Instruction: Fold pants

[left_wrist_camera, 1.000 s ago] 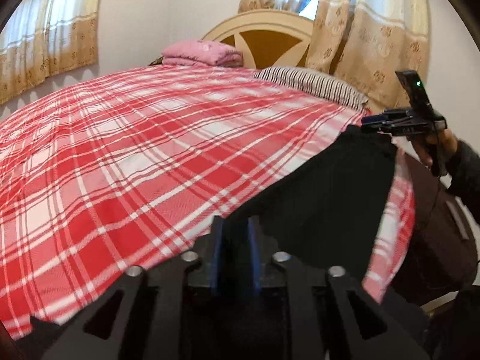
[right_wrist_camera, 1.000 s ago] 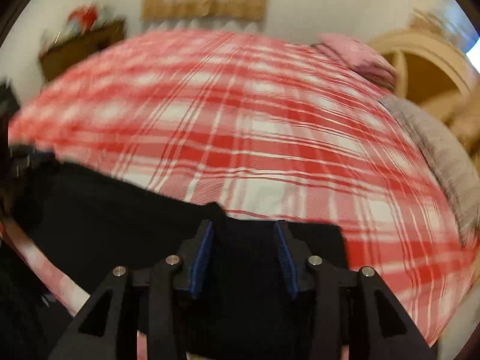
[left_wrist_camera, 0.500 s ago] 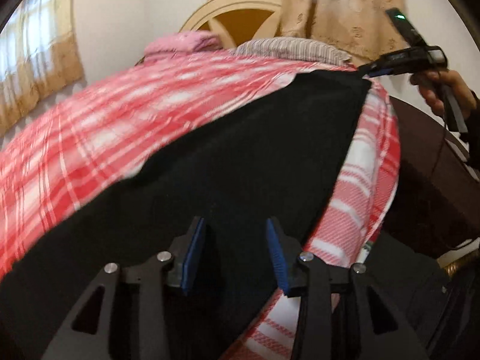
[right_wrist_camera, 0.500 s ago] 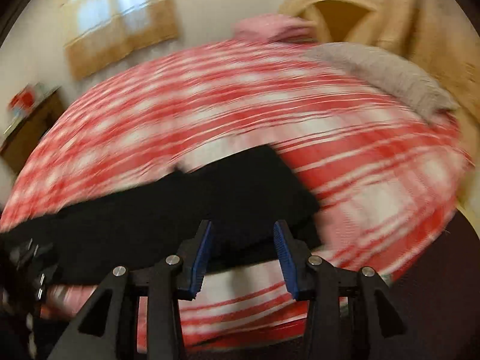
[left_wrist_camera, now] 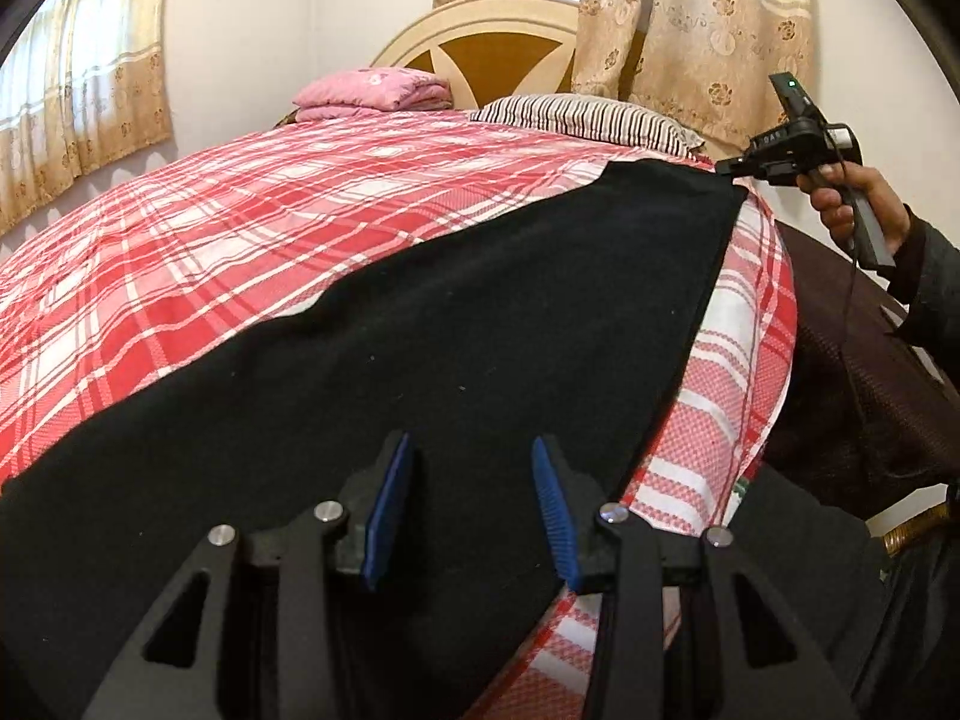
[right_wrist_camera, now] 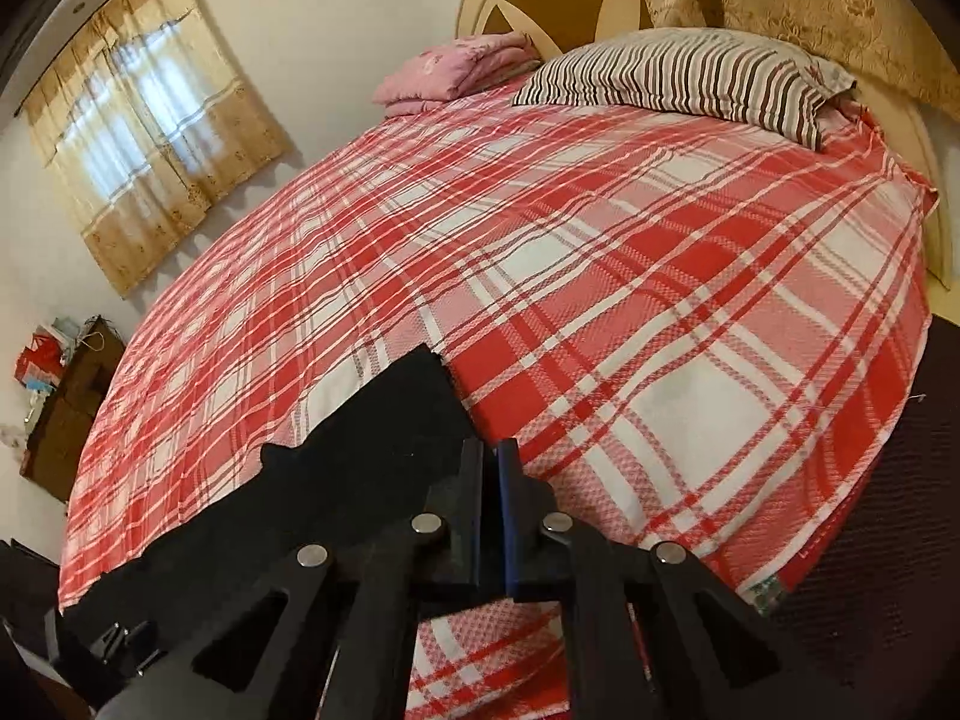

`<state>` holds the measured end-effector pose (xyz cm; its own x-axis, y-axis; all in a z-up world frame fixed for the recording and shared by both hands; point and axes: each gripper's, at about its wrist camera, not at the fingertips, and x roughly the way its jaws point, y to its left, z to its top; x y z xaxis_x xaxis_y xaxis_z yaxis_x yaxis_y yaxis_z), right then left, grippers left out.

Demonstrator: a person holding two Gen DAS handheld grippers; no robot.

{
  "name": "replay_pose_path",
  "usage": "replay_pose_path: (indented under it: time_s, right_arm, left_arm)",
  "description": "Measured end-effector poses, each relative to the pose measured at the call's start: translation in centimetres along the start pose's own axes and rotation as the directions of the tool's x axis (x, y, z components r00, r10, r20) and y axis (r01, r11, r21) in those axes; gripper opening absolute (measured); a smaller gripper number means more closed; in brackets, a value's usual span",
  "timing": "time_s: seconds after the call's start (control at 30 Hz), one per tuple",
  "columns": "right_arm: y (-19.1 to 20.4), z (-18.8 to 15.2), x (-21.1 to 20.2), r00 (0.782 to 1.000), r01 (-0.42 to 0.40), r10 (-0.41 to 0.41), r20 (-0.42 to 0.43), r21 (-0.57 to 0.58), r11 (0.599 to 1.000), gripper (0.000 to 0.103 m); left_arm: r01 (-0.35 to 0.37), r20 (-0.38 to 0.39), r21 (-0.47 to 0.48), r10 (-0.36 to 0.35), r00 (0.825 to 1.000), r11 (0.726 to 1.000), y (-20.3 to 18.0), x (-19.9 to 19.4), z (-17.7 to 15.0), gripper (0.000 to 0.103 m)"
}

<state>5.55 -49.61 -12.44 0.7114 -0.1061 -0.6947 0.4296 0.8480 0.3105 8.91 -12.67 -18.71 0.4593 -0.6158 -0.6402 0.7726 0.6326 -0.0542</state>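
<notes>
The black fabric pants lie spread flat along the near right edge of the bed, on a red-and-white plaid bedsheet, running from the near left corner of the left wrist view up to the far right.

The left tool hangs over the near end of the pants with its 2 blue-padded fingers apart. The dark cloth lies below and between them, and the pads do not press on it, so this tool is released.

The right tool is at the far end of the pants. In its own view its 2 blue pads stand almost together; its jaws have just been closing. The corner of the black cloth reaches up to the fingers from the left, and the pads appear clenched on that edge. In the left wrist view the same tool meets the far right corner of the pants, held by a person's hand in a dark sleeve.

At the far end of the bed a striped brown-and-white pillow lies on the right, and a folded pink blanket on the left, both before a cream wooden headboard. Beige patterned curtains hang behind the headboard.
</notes>
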Motion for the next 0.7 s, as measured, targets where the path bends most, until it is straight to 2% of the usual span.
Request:
replay_pose_path:
  time_s: [0.13,0.23,0.37,0.47,0.53,0.63,0.7]
  right_arm:
    - [0.4,-0.5,-2.6,0.998,0.006,-0.005,0.055,-0.025,1.000,0.003]
    - [0.0,-0.7,-2.1,0.999,0.021,-0.019,0.042,-0.028,0.999,0.003]
    - [-1.8,-0.8,0.2,0.995,0.096,-0.096,0.004,-0.009,0.995,0.001]
    - [-2.7,-1.2,-0.6,0.997,0.074,-0.074,0.012,0.034,0.997,0.001]
    - [-2.4,-1.6,-1.7,0.995,0.095,-0.096,0.033,0.023,0.995,0.002]
    - [0.1,-1.9,-3.3,0.991,0.110,-0.106,0.078,-0.049,0.993,0.002]
    - [2.5,-2.1,-3.8,0.993,0.083,-0.073,0.095,-0.101,0.991,0.002]
  left_arm:
    - [0.016,0.004,0.000,-0.016,1.000,1.000,0.3,0.0,-0.1,0.045]
    - [0.028,0.010,-0.002,-0.028,1.000,1.000,0.5,0.0,-0.2,0.045]
    - [0.039,0.008,-0.003,-0.039,0.999,0.999,0.7,0.0,-0.2,0.045]
    - [0.029,0.008,-0.010,-0.029,1.000,1.000,0.8,-0.4,-0.2,0.045]
    - [0.013,0.011,-0.018,-0.013,1.000,1.000,0.6,-0.9,-0.3,0.045]
    - [-0.027,0.024,-0.034,0.028,0.999,0.999,0.3,-2.3,-0.1,0.053]
    - [-0.041,0.070,-0.053,0.045,0.997,0.998,0.5,-3.9,0.0,0.065]
